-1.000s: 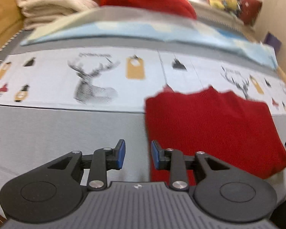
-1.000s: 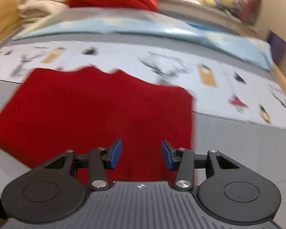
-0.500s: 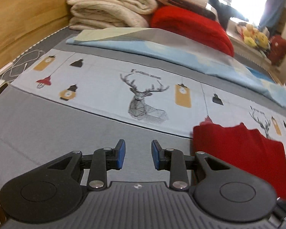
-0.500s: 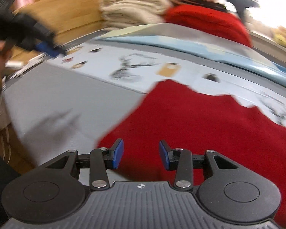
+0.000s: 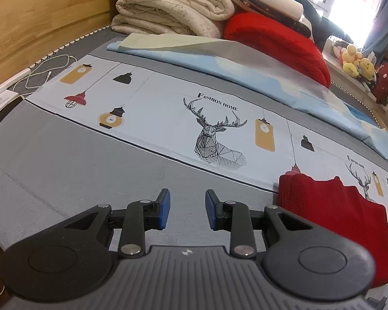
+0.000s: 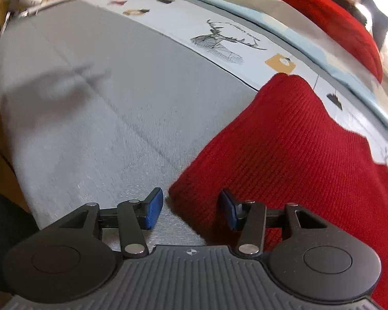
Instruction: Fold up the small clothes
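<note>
A red knitted garment [image 6: 284, 149] lies folded flat on the grey bed sheet [image 6: 90, 108]. In the right wrist view its near left corner sits between the blue pads of my right gripper [image 6: 191, 210], whose jaws are opening and do not press on it. In the left wrist view the same red garment [image 5: 331, 206] lies to the right. My left gripper [image 5: 187, 211] hovers over bare grey sheet [image 5: 77, 160] to its left, jaws partly apart with nothing between them.
A printed pale sheet with a deer [image 5: 214, 139] and lamps runs across the bed. Behind it lie a light blue cloth [image 5: 245, 69], stacked cream blankets [image 5: 168, 5] and a red pillow [image 5: 276, 38]. A wooden headboard [image 5: 38, 13] and white cable [image 5: 46, 69] are at left.
My left gripper moved left, off the red garment, onto bare grey sheet. My right gripper swept left across the garment to its near left corner and widened its jaws.
</note>
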The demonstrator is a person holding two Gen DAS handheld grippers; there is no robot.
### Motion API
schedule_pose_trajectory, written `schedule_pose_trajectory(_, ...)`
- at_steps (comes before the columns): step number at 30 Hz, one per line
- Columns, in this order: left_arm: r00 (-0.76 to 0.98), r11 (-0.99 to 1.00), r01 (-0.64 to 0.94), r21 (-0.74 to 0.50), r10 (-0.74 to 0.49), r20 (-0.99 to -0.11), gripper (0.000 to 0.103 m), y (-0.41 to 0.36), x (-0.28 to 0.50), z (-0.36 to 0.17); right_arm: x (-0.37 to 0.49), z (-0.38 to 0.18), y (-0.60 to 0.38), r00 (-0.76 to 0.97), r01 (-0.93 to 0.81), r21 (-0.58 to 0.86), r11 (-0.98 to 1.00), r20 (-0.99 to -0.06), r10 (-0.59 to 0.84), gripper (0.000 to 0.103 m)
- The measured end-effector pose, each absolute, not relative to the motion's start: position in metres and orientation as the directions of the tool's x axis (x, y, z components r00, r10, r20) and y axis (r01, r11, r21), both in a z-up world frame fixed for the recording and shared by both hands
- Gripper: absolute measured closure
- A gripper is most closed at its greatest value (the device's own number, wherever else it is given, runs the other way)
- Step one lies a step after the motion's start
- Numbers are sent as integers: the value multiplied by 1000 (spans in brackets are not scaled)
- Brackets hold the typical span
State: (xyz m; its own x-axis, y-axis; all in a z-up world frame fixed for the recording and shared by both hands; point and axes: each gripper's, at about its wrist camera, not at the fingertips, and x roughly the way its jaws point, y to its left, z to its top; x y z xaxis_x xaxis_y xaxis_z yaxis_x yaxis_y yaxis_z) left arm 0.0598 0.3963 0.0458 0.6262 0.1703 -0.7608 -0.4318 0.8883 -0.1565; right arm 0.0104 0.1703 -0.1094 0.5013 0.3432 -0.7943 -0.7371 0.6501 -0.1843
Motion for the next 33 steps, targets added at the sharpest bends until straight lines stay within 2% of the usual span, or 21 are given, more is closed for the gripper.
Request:
schedule_pose_trajectory(3, 623, 891, -428, -152, 169, -764, 70, 395, 63, 45, 10, -111, 170, 506, -744, -200, 638, -792, 341, 52)
schedule_pose_trajectory(8, 623, 898, -416, -144, 166, -764, 70, 387, 67, 46, 11, -109, 171, 510, -768, -235, 596, -787, 347, 78)
schedule_pose_trajectory(10, 619, 899, -414, -142, 164, -768, 70, 383, 70, 46, 14, -97, 165, 506, -765, -206, 611, -778, 372, 83)
schedule_pose_trajectory(14, 630, 895, -412, -172, 144, -763, 70, 371, 77, 50, 33, -38, 123, 530, -673, -3, 740, -699, 479, 85)
schedule_pose_trajectory(17, 633, 904, -386, -185, 113, -766, 70, 352, 90, 50, 52, 11, 48, 605, -528, 218, 821, -581, 544, 85)
schedule_pose_trajectory(20, 635, 928, -336, -164, 94, -767, 70, 324, 106, 50, 62, 36, -51, 732, -349, 372, 860, -465, 498, 85)
schedule_pose_trajectory(22, 635, 943, -300, -145, 85, -768, 70, 303, 116, 48, 63, 34, -116, 807, -214, 399, 892, -442, 392, 85)
schedule_pose_trajectory(24, 633, 956, -264, -125, 74, -771, 70, 279, 128, 45, 63, 17, -175, 838, -52, 393, 918, -483, 254, 85)
schedule_pose_trajectory(25, 632, 961, -249, -118, 68, -772, 70, 269, 133, 44, 64, 4, -204, 825, 48, 384, 922, -536, 180, 85)
schedule_pose_trajectory(27, 629, 972, -212, -103, 54, -776, 70, 248, 143, 41, 70, -32, -253, 722, 230, 352, 907, -687, 83, 84)
schedule_pose_trajectory(29, 622, 981, -175, -86, 43, -782, 70, 226, 154, 37, 75, -64, -288, 570, 345, 309, 886, -819, 64, 77)
schedule_pose_trajectory(31, 614, 986, -147, -73, 33, -789, 70, 208, 162, 33, 73, -73, -316, 512, 424, 324, 846, -856, 71, 72)
schedule_pose_trajectory(32, 611, 989, -134, -69, 27, -791, 70, 199, 166, 31, 72, -69, -328, 521, 431, 340, 836, -850, 77, 65)
schedule_pose_trajectory(33, 607, 990, -122, -66, 22, -794, 70, 190, 170, 29, 73, -61, -336, 536, 427, 346, 835, -841, 74, 65)
